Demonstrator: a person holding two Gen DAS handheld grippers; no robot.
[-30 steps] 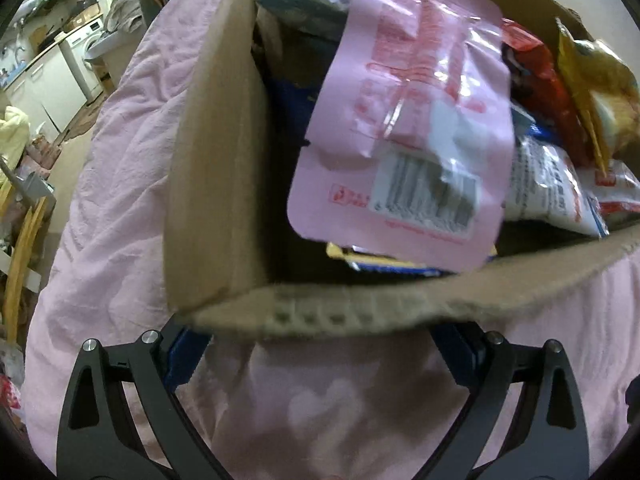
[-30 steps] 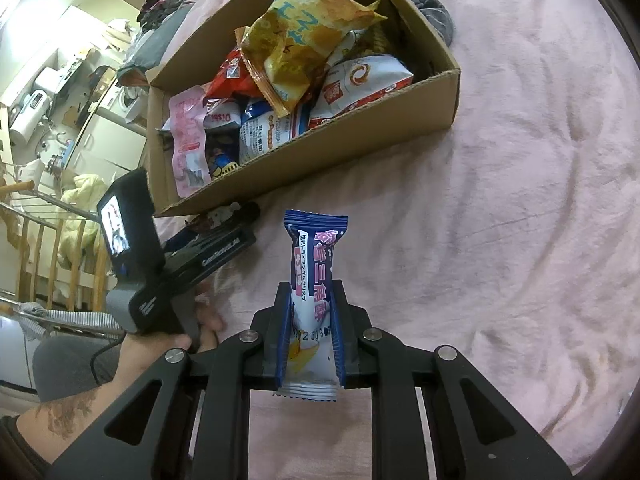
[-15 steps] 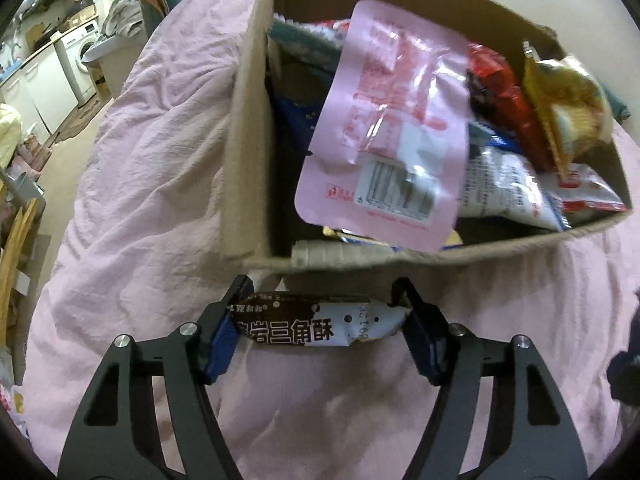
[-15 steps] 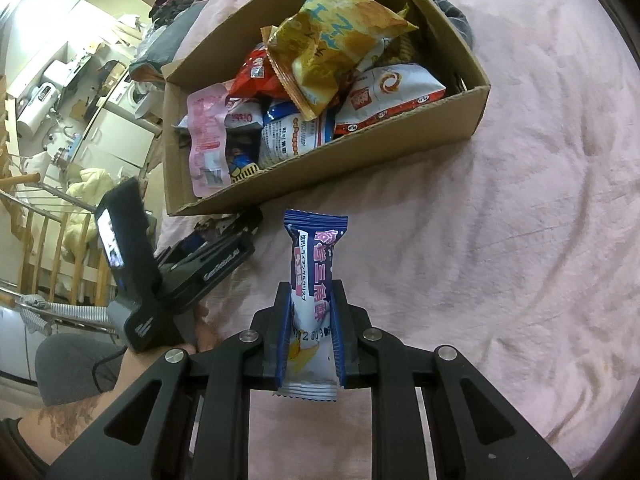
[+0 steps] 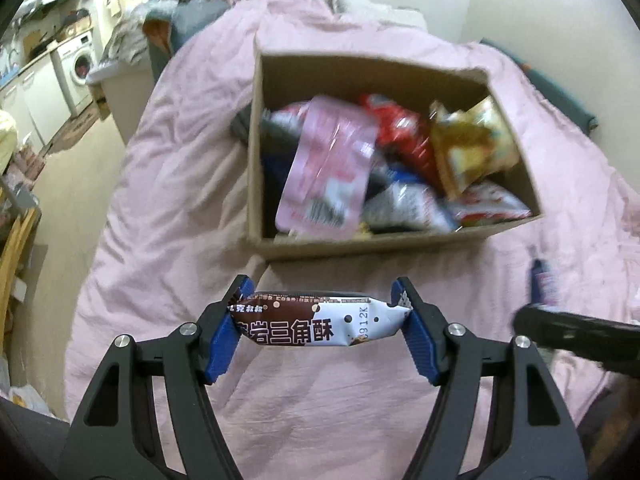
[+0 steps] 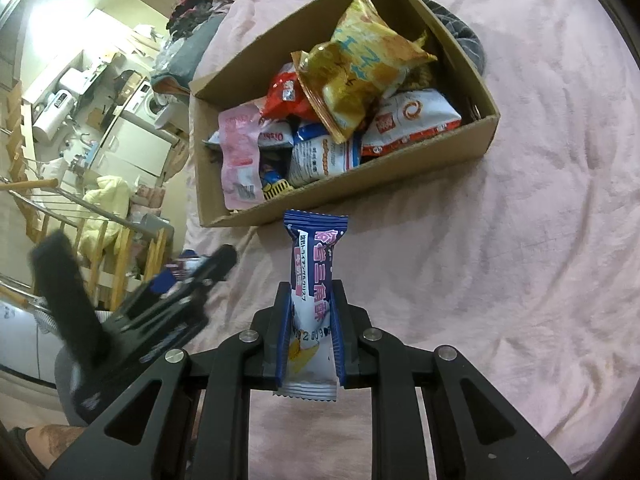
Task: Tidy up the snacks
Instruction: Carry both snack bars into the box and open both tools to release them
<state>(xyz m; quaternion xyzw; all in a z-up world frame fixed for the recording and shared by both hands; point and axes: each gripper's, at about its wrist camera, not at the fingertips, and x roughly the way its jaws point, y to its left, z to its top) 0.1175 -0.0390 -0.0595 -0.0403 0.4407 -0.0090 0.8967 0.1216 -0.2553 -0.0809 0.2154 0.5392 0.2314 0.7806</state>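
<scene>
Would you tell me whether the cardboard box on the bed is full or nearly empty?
Fairly full: the cardboard box holds many snack packs, with a yellow bag piled above the rim.

My left gripper [image 5: 318,330] holds a brown-and-white wrapped snack bar [image 5: 316,322] crosswise between its pads, above a pink bedsheet [image 5: 168,184]. Beyond it, on the sheet, sits an open brown cardboard box [image 5: 360,246] filled with snack packets; a flat pink pouch [image 5: 326,170] leans at the box's left side, a yellow crinkled bag [image 6: 360,66] lies on top toward the right. My right gripper [image 6: 310,346], nearer than the box and right of the left one, grips an upright blue-and-white wrapped bar [image 6: 314,280].
</scene>
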